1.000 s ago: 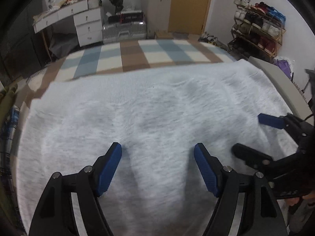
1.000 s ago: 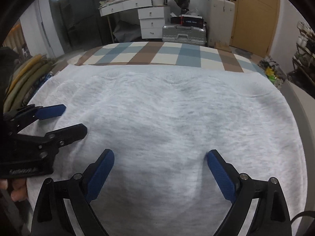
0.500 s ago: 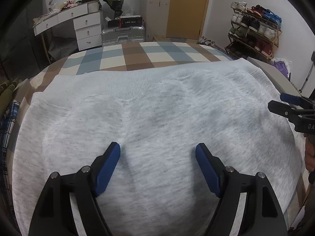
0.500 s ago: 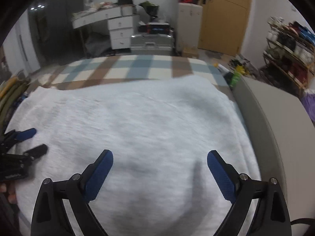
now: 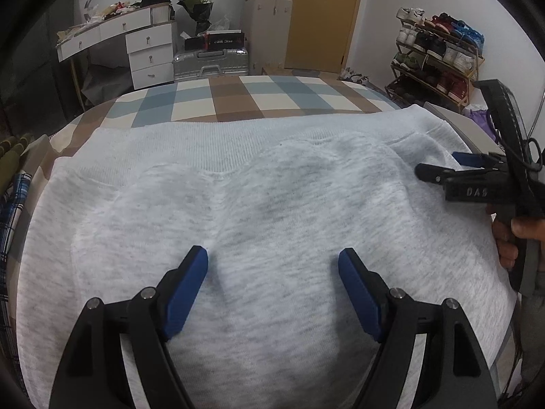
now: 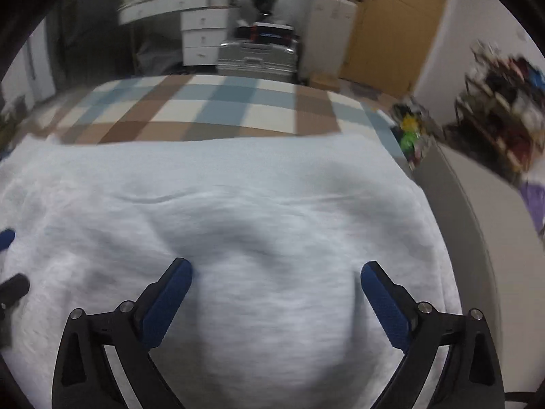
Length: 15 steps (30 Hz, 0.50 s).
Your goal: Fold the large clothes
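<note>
A large light-grey sweatshirt (image 5: pixel 272 187) (image 6: pixel 255 204) lies spread flat over the bed, its ribbed hem (image 5: pixel 238 146) at the far side. My left gripper (image 5: pixel 272 259) hovers open just above the cloth's near middle, with nothing between its blue pads (image 5: pixel 190 283). My right gripper (image 6: pixel 276 269) is open too, low over the garment's right part near its right edge. In the left wrist view the right gripper (image 5: pixel 439 165) shows at the far right, with a hand (image 5: pixel 511 235) around its handle. The left gripper's tips (image 6: pixel 10 262) just show at the left edge of the right wrist view.
A checked bedspread (image 5: pixel 238 99) shows beyond the hem. A grey panel (image 6: pixel 477 221) runs along the bed's right side. Folded clothes (image 5: pixel 13 177) lie at the left edge. Behind the bed stand white drawers (image 5: pixel 150 54), a silver suitcase (image 5: pixel 209 63) and a shoe rack (image 5: pixel 439 54).
My right gripper has swept to the right over the sweatshirt, away from the left gripper and toward the garment's right edge. The left gripper has stayed about where it was.
</note>
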### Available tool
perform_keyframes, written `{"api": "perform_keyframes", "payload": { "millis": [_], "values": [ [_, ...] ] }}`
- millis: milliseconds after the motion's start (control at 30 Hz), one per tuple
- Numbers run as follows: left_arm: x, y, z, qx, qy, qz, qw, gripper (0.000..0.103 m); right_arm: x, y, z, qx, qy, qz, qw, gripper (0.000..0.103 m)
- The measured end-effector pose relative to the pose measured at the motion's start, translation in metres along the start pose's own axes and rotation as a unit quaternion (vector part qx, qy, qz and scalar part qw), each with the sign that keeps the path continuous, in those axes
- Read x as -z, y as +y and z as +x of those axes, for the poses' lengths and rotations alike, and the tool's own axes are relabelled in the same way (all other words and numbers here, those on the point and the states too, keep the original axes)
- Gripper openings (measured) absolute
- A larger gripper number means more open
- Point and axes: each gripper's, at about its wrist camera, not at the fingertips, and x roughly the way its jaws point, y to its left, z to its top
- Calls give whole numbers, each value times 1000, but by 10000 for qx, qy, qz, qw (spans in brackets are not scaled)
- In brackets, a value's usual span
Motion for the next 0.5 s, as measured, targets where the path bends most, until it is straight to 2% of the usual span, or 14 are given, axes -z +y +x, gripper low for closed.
{"api": "perform_keyframes", "payload": {
  "millis": [33,67,233,333,400,467,500],
  "values": [
    [0,0,0,3,3,3,10000,75,2,-20,5,-145,146,363,9991,100],
    [-1,0,0,7,12,4,10000,75,3,-29,5,-130,134,447,9988,100],
    [-12,-1,-3,-40,168,-135,9998,75,5,-22,2,41,-26,257,9997,101],
    [-28,3,-11,-39,-20,-378,9993,75,6,-24,2,-84,-44,351,9993,101],
    [-43,4,-6,-313,-84,-357,9988,75,7,-23,0,-103,-64,368,9992,101],
    [-53,5,18,-938,130,-77,9955,75,8,-23,-1,-123,-89,377,9992,102],
    [-55,10,31,-980,249,21,9949,82,9,-24,-2,-154,-93,394,9991,102]
  ]
}}
